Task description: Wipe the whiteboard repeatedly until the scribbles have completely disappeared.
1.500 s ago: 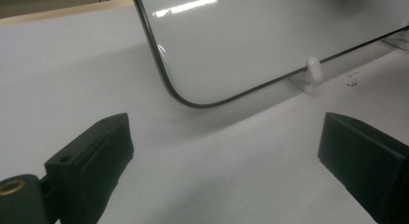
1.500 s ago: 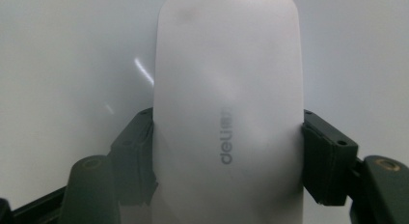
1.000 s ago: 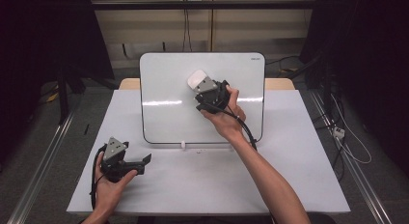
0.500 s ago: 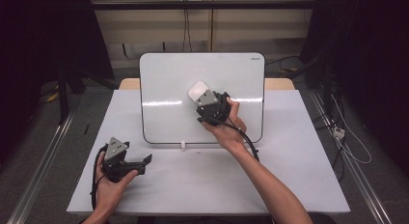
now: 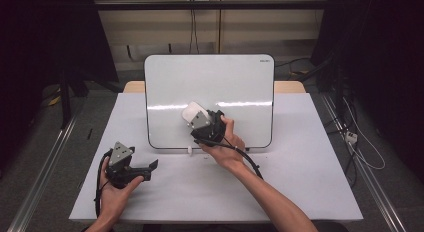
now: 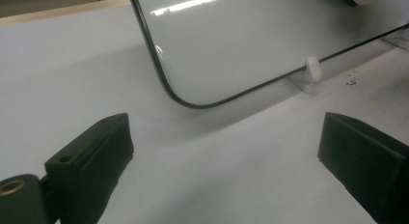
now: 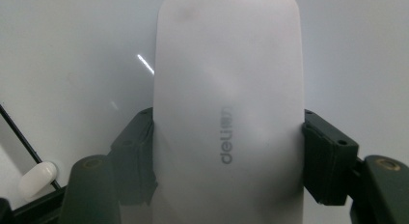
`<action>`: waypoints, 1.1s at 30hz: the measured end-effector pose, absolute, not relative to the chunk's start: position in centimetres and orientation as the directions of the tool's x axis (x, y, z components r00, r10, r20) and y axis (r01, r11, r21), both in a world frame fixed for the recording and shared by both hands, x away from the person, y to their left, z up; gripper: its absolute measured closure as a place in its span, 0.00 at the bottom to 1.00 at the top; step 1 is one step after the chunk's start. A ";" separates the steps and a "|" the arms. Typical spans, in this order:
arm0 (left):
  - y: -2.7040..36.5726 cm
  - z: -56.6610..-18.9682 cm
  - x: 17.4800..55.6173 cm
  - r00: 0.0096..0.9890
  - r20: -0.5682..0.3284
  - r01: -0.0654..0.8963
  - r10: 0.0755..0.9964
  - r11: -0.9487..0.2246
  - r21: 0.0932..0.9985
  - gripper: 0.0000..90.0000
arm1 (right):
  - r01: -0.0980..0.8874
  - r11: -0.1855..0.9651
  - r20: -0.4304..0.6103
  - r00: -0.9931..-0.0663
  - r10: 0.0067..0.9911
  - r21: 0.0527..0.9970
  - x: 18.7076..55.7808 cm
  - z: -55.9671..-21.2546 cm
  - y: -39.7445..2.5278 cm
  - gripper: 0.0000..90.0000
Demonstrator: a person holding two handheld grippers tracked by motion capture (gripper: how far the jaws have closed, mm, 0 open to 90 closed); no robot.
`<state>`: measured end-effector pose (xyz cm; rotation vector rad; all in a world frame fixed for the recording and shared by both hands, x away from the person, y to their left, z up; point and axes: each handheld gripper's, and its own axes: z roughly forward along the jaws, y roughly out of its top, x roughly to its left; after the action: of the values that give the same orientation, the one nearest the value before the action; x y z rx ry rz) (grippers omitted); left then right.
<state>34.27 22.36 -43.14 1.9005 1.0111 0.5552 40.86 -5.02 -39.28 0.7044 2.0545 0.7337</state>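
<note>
Eraser [image 7: 226,113], white, "deli" printed on its back, sits clamped between the two jaws of the right claw [image 5: 196,118], one jaw on each long side. In the high view the eraser [image 5: 191,112] is pressed flat on the whiteboard [image 5: 210,82], at the lower middle of the board, just under the bright glare streak. Right hand [image 5: 227,144] grips the claw body from below, cable trailing back along the forearm.

Whiteboard stands tilted back on the white surface [image 5: 300,167], dark thin frame, rounded corners, board face blank. Small white clip [image 6: 312,68] at the bottom edge of the board; same clip [image 5: 190,150] shows in the high view just below the right claw, and at lower left in the right gripper view [image 7: 37,179].

Left claw [image 5: 152,164] rests low over the surface, near the front left, well apart from the board, held by the left hand [image 5: 116,189]. Its jaws stand wide with nothing between them; the left gripper view shows bare surface in the gap and the board's lower corner beyond. A few dark specks [image 6: 352,80] lie on the surface near the clip.
</note>
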 end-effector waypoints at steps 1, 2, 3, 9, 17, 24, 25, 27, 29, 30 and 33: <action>22.4 -43.2 34.3 0.567 -0.020 0.428 0.823 -0.273 0.862 0.05 | 0.216 0.669 -0.501 -0.512 0.698 0.711 40.9 -39.2 -5.1 0.35; 22.4 -43.2 34.3 0.567 -0.020 0.430 0.824 -0.275 0.860 0.06 | 0.214 0.671 -0.501 -0.517 0.694 0.710 40.9 -39.2 -5.2 0.35; 22.3 -43.2 34.3 0.566 -0.022 0.431 0.824 -0.273 0.860 0.05 | 0.219 0.661 -0.488 -0.518 0.702 0.718 40.9 -39.1 -5.3 0.35; 22.4 -43.2 34.3 0.566 -0.021 0.431 0.824 -0.275 0.860 0.05 | 0.230 0.613 -0.427 -0.537 0.727 0.756 41.2 -38.6 -5.9 0.35; 22.3 -43.2 34.3 0.569 -0.022 0.430 0.822 -0.274 0.860 0.05 | 0.201 0.585 -0.414 -0.532 0.739 0.786 40.8 -37.3 -6.1 0.35; 22.4 -43.2 34.3 0.566 -0.022 0.431 0.824 -0.273 0.860 0.05 | 0.208 0.558 -0.389 -0.526 0.756 0.803 41.1 -36.7 -6.8 0.35; 22.4 -43.2 34.3 0.566 -0.024 0.433 0.824 -0.272 0.859 0.05 | 0.209 0.550 -0.381 -0.527 0.760 0.808 41.2 -36.7 -6.9 0.35; 22.4 -43.3 34.3 0.567 -0.026 0.434 0.823 -0.272 0.859 0.05 | 0.210 0.543 -0.376 -0.523 0.765 0.813 41.3 -36.5 -7.2 0.35; 22.4 -43.3 34.4 0.567 -0.029 0.437 0.823 -0.271 0.858 0.05 | 0.208 0.528 -0.363 -0.522 0.772 0.823 41.3 -36.2 -7.4 0.35; 22.5 -43.3 34.4 0.566 -0.031 0.438 0.824 -0.269 0.858 0.05 | 0.207 0.526 -0.361 -0.523 0.772 0.825 41.2 -36.1 -7.5 0.35; 22.6 -43.3 34.3 0.564 -0.033 0.436 0.825 -0.264 0.860 0.05 | 0.208 0.517 -0.351 -0.525 0.775 0.830 41.2 -35.9 -7.8 0.35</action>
<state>34.30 22.58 -43.34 1.8942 1.0219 0.5416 41.20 -7.77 -35.90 0.8008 2.0142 0.9714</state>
